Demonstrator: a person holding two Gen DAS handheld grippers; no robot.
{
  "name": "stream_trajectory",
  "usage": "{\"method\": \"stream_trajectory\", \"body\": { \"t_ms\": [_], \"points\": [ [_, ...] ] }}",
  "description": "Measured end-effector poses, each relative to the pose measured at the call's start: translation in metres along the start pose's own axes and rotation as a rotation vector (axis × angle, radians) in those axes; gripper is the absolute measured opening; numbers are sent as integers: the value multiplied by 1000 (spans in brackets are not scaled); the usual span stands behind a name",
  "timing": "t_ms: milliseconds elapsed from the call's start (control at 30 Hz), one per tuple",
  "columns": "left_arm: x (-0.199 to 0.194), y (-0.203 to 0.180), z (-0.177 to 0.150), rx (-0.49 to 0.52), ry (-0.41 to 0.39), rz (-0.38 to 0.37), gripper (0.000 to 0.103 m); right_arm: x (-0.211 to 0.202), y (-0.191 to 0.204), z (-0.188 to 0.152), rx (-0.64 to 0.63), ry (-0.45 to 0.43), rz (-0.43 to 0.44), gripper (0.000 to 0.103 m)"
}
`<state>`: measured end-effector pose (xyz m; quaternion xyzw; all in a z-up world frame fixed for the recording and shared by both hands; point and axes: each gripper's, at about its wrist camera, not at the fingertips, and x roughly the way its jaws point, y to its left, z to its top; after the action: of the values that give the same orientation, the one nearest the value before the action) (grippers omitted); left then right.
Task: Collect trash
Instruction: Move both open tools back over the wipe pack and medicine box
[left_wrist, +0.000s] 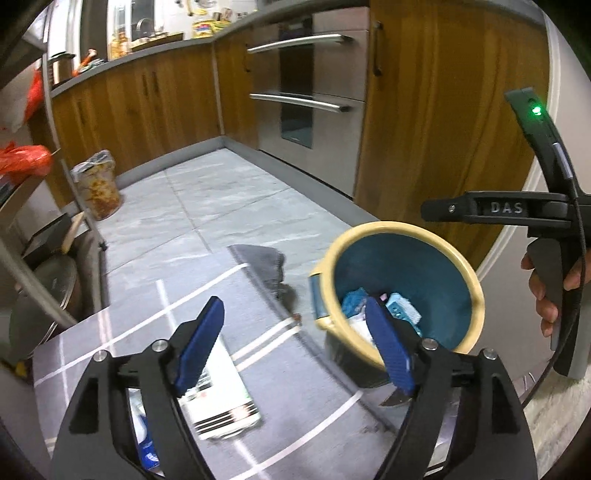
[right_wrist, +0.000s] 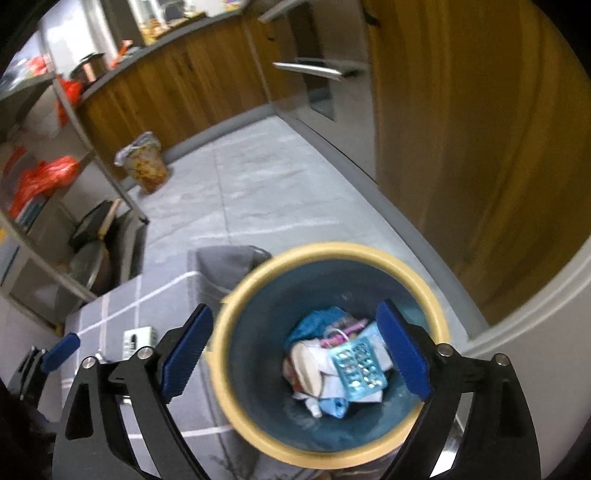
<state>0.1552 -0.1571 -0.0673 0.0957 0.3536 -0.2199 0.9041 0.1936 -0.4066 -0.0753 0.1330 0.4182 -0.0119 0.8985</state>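
Over the grey checked cloth on the table (left_wrist: 295, 417), the left wrist view shows the left hand-held gripper (left_wrist: 295, 347) with its blue pads spread wide and nothing between them. Just below its left pad lies a white striped packet (left_wrist: 225, 402), flat on the cloth, with a blue-and-white wrapper (left_wrist: 146, 443) partly hidden under the gripper frame. To the right stands the trash bin (left_wrist: 399, 236), cream-rimmed and teal inside, with scraps already at the bottom. Beyond it a person's hand (left_wrist: 546, 291) holds the other tool's handle.

From the right wrist view, the right hand-held gripper (right_wrist: 295, 347) hangs above the bin's mouth (right_wrist: 258, 291), pads also wide apart and empty. A teal blister pack (right_wrist: 356, 371) lies on top of crumpled paper and wrappers inside. The striped packet (right_wrist: 138, 339) shows near the left pad, on the cloth beside the bin.

Judging by this, both tools are free and the next pickup is what matters. The flat packet will likely resist a pinch from above; tilting one pad under its edge, or sliding it toward the table's rim first, should help. The bin sits close to the packet, so a careless sweep could knock it. Releasing only when well over the opening should keep light scraps from catching the rim.
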Motion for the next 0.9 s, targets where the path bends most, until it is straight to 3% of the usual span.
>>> {"method": "stream_trajectory", "body": {
  "t_ms": [100, 400, 667, 900],
  "points": [
    [-13, 19, -8, -20, -2, 38, 84, -6, 27, -2, -72, -21, 17, 94],
    [-50, 88, -42, -106, 10, 150, 87, -9, 88, -10, -128, -21, 83, 95],
    [-77, 151, -72, -218, 29, 251, 87, 20, 135, -22, -134, 35, 46, 95],
    [-80, 189, -98, -251, 76, 332, 87, 50, 187, -46, -247, 66, 34, 95]
  ]
}}
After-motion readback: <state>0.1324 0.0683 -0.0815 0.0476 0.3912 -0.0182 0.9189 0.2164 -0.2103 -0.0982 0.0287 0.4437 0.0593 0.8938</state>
